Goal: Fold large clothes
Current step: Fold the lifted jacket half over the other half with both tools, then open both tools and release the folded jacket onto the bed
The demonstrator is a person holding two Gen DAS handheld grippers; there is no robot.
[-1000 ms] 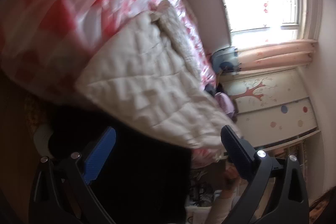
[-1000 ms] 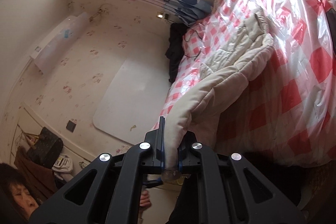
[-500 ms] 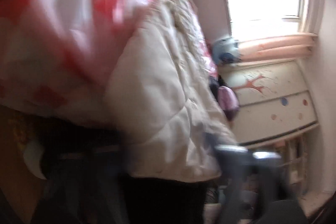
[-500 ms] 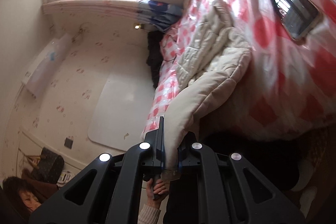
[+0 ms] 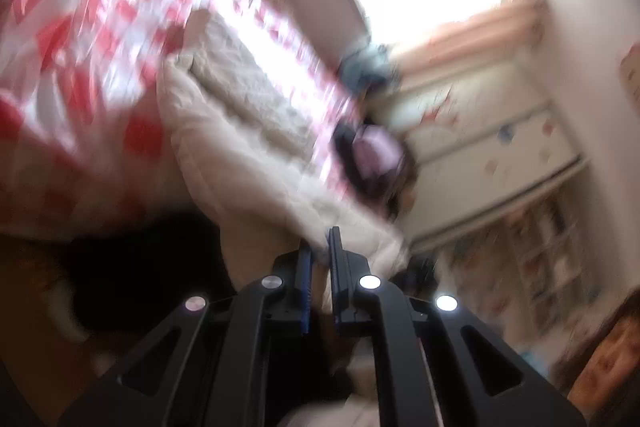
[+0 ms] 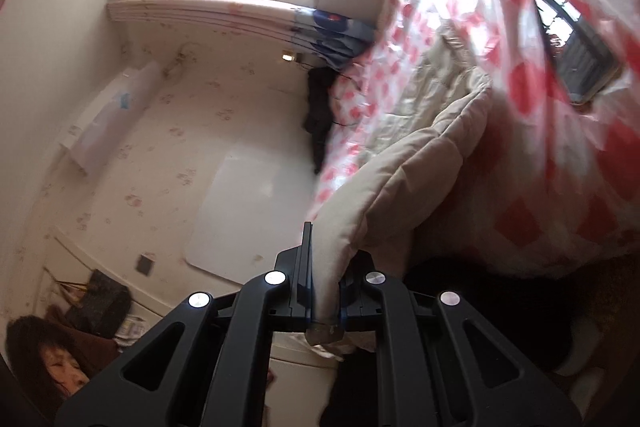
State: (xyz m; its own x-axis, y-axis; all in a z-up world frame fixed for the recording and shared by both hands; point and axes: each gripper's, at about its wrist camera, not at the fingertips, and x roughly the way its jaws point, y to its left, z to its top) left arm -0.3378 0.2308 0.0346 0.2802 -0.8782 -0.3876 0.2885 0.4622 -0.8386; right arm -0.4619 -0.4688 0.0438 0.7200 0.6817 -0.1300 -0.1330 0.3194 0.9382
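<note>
A cream quilted padded coat (image 5: 248, 131) lies across the bed's glossy red-and-white checked cover (image 5: 80, 39), one end hanging off its edge. The left gripper (image 5: 320, 251) has just closed its jaws on the hem; the right gripper (image 6: 324, 279) is clamped on another fold

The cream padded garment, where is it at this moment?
The cream padded garment lies on the red-and-white checked cover, hanging off its near edge, one corner in each gripper's jaws.
</note>
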